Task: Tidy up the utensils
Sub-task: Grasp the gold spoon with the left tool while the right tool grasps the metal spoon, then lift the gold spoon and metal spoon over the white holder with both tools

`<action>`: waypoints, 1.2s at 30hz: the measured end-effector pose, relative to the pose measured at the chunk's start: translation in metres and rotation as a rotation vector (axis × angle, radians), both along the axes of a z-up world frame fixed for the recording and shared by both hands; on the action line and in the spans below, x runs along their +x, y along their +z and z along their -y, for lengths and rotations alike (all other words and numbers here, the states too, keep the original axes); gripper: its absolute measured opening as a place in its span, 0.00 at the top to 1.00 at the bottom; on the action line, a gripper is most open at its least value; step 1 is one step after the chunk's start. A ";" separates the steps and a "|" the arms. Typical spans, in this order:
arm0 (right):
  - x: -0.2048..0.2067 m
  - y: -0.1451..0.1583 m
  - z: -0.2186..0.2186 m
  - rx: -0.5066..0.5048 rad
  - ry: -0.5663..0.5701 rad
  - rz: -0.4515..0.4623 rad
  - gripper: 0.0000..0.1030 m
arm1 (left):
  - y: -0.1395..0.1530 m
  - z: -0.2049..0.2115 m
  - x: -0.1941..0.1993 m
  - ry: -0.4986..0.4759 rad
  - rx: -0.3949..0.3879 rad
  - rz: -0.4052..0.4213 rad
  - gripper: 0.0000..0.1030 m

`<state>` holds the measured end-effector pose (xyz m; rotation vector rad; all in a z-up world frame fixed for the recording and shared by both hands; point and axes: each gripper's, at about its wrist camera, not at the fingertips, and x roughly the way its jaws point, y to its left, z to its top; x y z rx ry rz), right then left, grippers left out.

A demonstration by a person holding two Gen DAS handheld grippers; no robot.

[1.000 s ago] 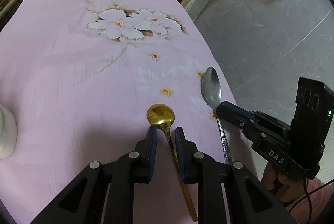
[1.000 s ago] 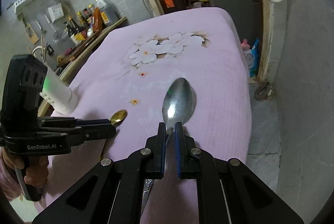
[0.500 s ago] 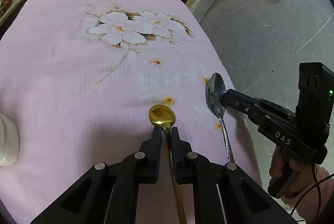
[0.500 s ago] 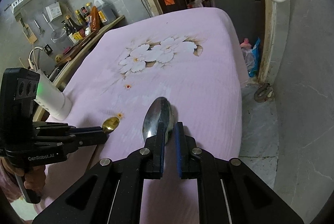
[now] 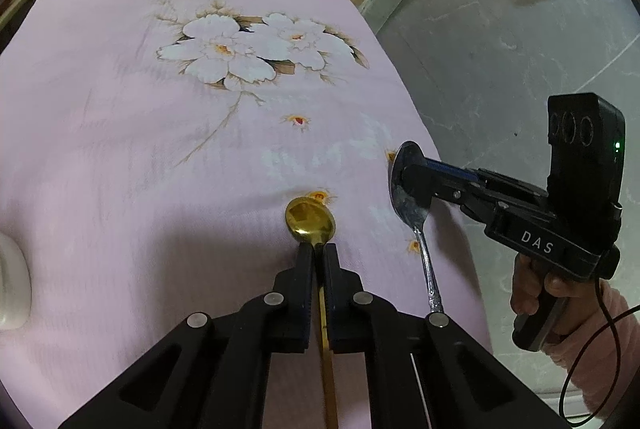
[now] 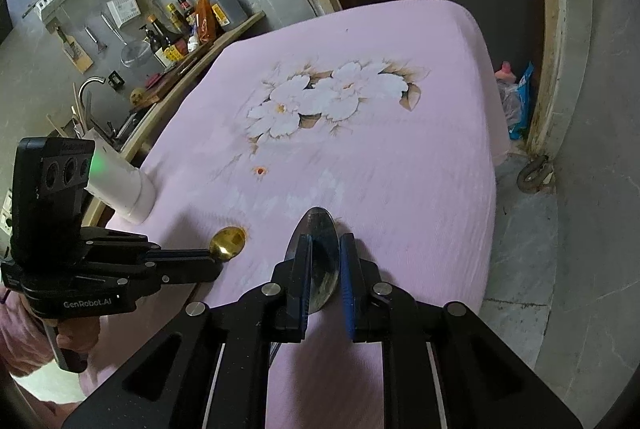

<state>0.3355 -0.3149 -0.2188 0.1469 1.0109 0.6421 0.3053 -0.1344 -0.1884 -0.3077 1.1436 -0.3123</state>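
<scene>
The left gripper (image 5: 317,253) has its jaws pressed together on the neck of the gold spoon (image 5: 310,219), just behind the bowl; the gold handle runs back between the fingers toward the camera. The jaws have just been closing onto it. The bowl rests on the pink tablecloth (image 5: 120,169), beside a small printed orange flower.

The right gripper (image 6: 325,249) stands around the bowl of the silver spoon (image 6: 318,261), one blue-padded finger on each side. Its jaws are nearly together, yet whether the pads press the bowl I cannot tell. In the left wrist view the right gripper (image 5: 404,177) covers the upper part of the silver spoon (image 5: 412,213), whose handle lies free on the cloth, pointing to the near edge.

The two spoons lie near each other, apart, at the cloth's right side. A white cylindrical container (image 6: 124,189) stands on the cloth on the far side of the left gripper. A large print of white flowers (image 5: 248,53) fills the middle of the cloth. Past the table are a counter with bottles (image 6: 192,25), a faucet (image 6: 90,89) and a grey tiled floor (image 5: 520,49). A hand (image 5: 536,285) in a pink sleeve holds the right gripper's handle.
</scene>
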 end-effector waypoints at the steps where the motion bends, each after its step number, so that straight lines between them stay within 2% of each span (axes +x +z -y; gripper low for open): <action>1: -0.002 0.001 -0.001 -0.002 0.002 -0.001 0.94 | 0.001 0.000 -0.001 0.002 -0.001 0.003 0.96; 4: -0.012 0.009 -0.002 0.010 -0.007 0.014 0.97 | 0.005 -0.001 -0.008 0.004 -0.008 0.024 0.96; 11: -0.044 0.042 -0.011 0.002 -0.075 0.098 0.98 | 0.034 -0.019 -0.033 0.053 -0.031 0.122 0.97; 19: -0.098 0.106 -0.036 0.021 -0.185 0.298 0.98 | 0.086 -0.054 -0.067 0.132 -0.014 0.274 0.97; 23: -0.117 0.140 -0.059 0.031 -0.229 0.396 0.98 | 0.117 -0.068 -0.080 0.138 0.041 0.375 0.97; 30: -0.127 0.206 -0.111 0.069 -0.223 0.572 0.98 | 0.175 -0.118 -0.108 0.176 0.040 0.523 0.97; 36: -0.127 0.252 -0.164 0.129 -0.202 0.692 0.98 | 0.210 -0.176 -0.120 0.240 0.042 0.596 0.97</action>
